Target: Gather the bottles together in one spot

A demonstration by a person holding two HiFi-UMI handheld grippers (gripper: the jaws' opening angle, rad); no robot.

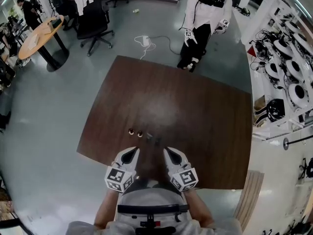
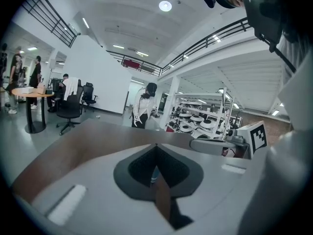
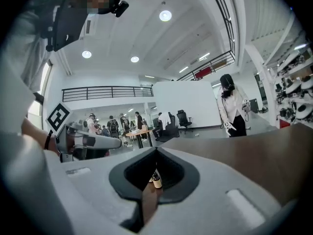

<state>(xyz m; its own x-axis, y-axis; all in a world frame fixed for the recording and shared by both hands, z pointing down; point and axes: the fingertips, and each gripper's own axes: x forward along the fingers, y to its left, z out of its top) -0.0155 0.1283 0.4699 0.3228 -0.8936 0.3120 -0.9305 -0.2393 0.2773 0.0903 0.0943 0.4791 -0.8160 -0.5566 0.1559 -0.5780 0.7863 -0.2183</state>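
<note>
While both tools hang over the near part of the brown table point(image 1: 195, 106), the left gripper point(image 1: 133, 152) and the right gripper point(image 1: 169, 152) each have their jaws pressed together, with nothing held between them. Two small bottles point(image 1: 131, 131) stand side by side on the tabletop, just ahead of the left gripper and untouched.

dark brown wooden table point(image 1: 195, 111), centre | small brown glass bottles point(image 1: 131, 131), cream labels | glossy grey-blue floor point(image 1: 44, 111), left side
</note>
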